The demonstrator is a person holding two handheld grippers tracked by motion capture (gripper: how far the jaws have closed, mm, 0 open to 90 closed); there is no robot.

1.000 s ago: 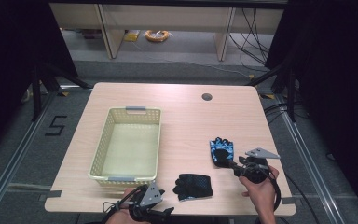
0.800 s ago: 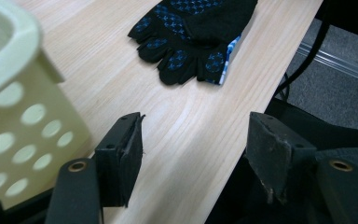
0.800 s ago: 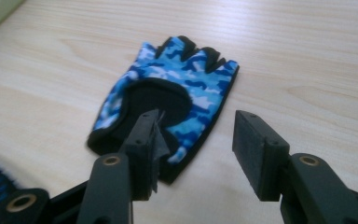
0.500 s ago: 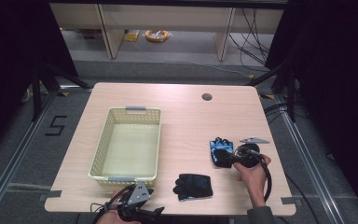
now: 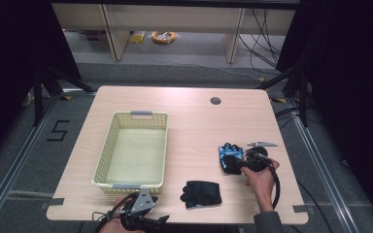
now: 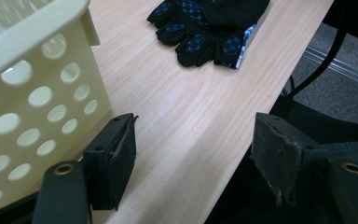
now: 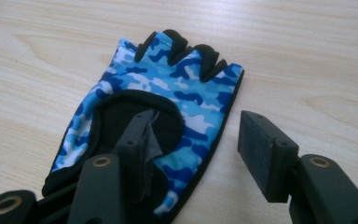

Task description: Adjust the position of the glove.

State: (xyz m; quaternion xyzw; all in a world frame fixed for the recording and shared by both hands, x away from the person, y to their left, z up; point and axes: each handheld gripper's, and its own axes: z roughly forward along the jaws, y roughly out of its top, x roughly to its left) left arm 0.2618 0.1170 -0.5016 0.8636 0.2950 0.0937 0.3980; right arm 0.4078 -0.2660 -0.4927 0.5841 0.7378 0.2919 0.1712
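Right gripper view has the right gripper with jaws just widening, one over the blue camouflage fingerless glove flat on the pale wooden table, the other off its edge; closing now may pinch only the hem and drop it. Left gripper idles open by the cream perforated plastic basket

The desk is lit evenly from above in the high view, while the surroundings are left nearly black. Only soft, faint shadows are cast. In both gripper views the near jaws are slightly blurred; the wood grain is rendered sharply.
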